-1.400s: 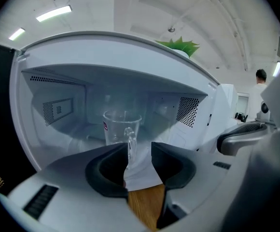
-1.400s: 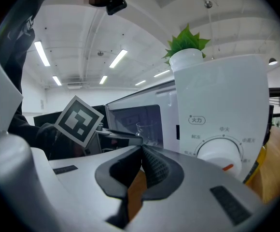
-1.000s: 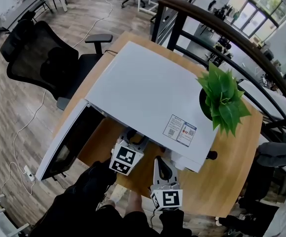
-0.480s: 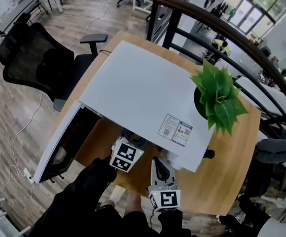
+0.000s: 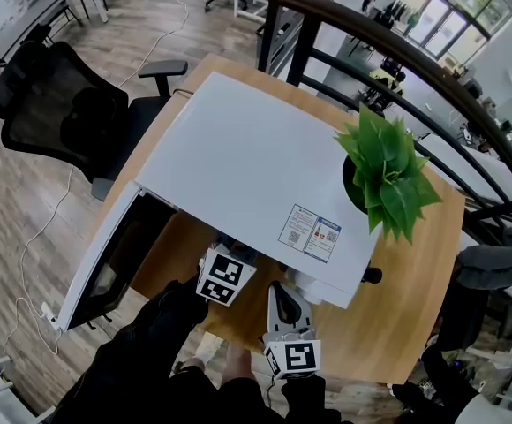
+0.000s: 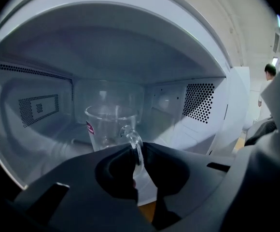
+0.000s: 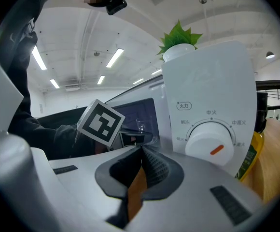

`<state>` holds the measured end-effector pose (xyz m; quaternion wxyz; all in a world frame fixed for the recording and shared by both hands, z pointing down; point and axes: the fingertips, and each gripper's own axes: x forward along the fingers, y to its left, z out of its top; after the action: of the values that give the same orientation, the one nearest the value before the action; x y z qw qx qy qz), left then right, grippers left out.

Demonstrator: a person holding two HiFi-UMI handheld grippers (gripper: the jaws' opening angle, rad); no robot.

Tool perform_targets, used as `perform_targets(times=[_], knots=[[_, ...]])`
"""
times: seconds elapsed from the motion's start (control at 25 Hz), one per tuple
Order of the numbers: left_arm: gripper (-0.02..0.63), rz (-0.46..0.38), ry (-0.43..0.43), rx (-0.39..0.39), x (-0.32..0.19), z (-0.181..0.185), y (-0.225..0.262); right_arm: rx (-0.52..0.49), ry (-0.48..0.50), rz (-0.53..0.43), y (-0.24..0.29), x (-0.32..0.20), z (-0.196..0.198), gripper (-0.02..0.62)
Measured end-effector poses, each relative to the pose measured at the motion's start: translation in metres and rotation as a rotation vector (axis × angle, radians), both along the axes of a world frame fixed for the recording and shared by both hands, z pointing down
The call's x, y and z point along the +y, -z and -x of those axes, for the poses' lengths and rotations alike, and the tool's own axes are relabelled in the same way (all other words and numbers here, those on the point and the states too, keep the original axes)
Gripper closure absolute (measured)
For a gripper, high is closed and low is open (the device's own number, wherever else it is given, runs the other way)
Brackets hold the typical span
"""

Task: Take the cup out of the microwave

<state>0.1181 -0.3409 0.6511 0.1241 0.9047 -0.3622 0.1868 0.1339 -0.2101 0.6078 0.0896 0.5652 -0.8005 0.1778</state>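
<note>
Well, the cup [image 6: 108,124] stands upright on the floor of the microwave [image 6: 198,105], near the middle of the cavity, its handle [image 6: 136,144] turned toward the open front. It is clear glass and looks empty, so I judge it light but stiff, slick and breakable: a knock against the cavity wall or the desk could chip it. The handle is the place to take it, a thin loop that suits a narrow grip. Held only there, the cup may want to swing about the pads, so a slow, level pull out through the opening seems wise. The left claw [image 6: 139,154] has just been closing and stands nearly together with the handle between its jaws, the pads pressing the glass loop from both sides. The cup's base appears to rest on the microwave floor, not yet lifted. The right claw [image 7: 141,151] hangs outside, near the dial [image 7: 210,146], jaws brought together with nothing between them. In the head view the door [image 5: 106,263] stands swung wide at the left edge of the desk [image 5: 406,325]
</note>
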Motion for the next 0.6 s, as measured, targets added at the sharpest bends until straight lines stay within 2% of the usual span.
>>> perform_targets(times=[0.2, 0.4, 0.6], knots=[[0.571, -0.008, -0.002, 0.025, -0.002, 0.001, 0.000, -0.010, -0.005, 0.005, 0.000, -0.003, 0.001, 0.580], [0.578, -0.055, -0.015, 0.006, -0.001, 0.003, 0.005, -0.001, 0.001, 0.008, -0.003, -0.003, 0.002, 0.580], [0.581, -0.061, -0.017, 0.034, 0.003, 0.000, 0.010, 0.009, 0.003, 0.004, -0.002, -0.001, 0.003, 0.580]])
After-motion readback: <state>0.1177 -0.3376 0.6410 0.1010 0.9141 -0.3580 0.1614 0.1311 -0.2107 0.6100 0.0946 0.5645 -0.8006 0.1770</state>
